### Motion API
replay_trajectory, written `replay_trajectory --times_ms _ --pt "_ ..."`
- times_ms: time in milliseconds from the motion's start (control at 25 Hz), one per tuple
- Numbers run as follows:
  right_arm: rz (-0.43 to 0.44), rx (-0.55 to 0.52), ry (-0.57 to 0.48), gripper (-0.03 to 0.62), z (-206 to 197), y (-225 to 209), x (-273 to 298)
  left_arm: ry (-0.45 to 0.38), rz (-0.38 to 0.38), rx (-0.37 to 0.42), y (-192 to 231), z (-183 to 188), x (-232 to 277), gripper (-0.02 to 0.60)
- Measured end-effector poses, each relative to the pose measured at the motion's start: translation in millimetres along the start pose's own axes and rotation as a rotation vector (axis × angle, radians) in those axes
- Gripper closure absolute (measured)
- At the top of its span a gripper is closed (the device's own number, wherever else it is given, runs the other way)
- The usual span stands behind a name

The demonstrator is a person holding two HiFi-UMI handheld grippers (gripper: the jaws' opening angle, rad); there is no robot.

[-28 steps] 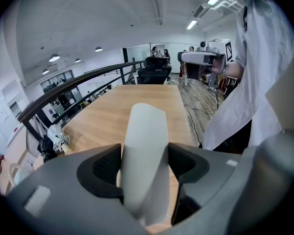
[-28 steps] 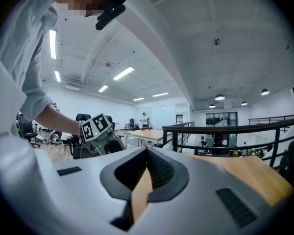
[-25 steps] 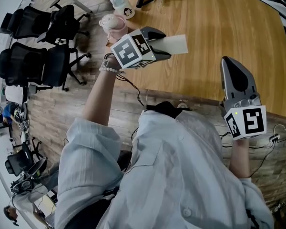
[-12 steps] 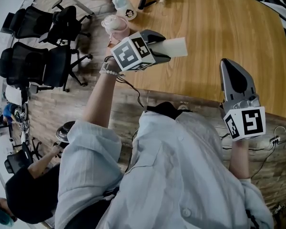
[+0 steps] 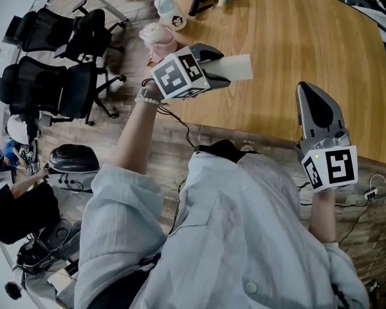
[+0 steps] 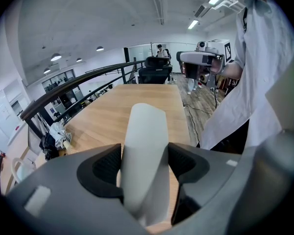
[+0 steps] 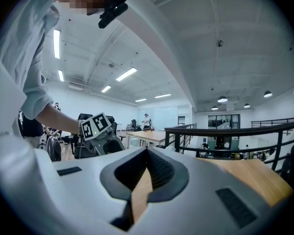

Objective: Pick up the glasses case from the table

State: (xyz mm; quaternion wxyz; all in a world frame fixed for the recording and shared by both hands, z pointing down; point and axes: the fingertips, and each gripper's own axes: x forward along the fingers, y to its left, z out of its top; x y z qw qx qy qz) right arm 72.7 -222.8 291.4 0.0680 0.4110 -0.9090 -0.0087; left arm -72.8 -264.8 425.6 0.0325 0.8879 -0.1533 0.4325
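At the near edge of the table [image 5: 289, 31], the right gripper [image 5: 311, 95] waits with its fingers [image 7: 164, 173] pressed together on nothing. Farther along, by the left edge, the left gripper [image 5: 224, 64] has its fingers [image 6: 105, 165] clamped on the pale glasses case [image 5: 239, 66]. The case juts out over the wood and appears lifted clear of it. Over the last second the case has barely shifted and the grip looks unchanged, so the pick-up seems essentially done. Beyond, a pink cup [image 5: 157, 36] stands by the far left corner.
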Motion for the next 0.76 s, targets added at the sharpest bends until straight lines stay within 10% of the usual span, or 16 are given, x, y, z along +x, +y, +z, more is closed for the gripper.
replay_trajectory --times_ms 760 --pt "0.006 -0.001 0.017 0.594 -1.2 0.0 8.4 0.024 -0.01 -0.022 4.7 -16.9 2.2 0.285"
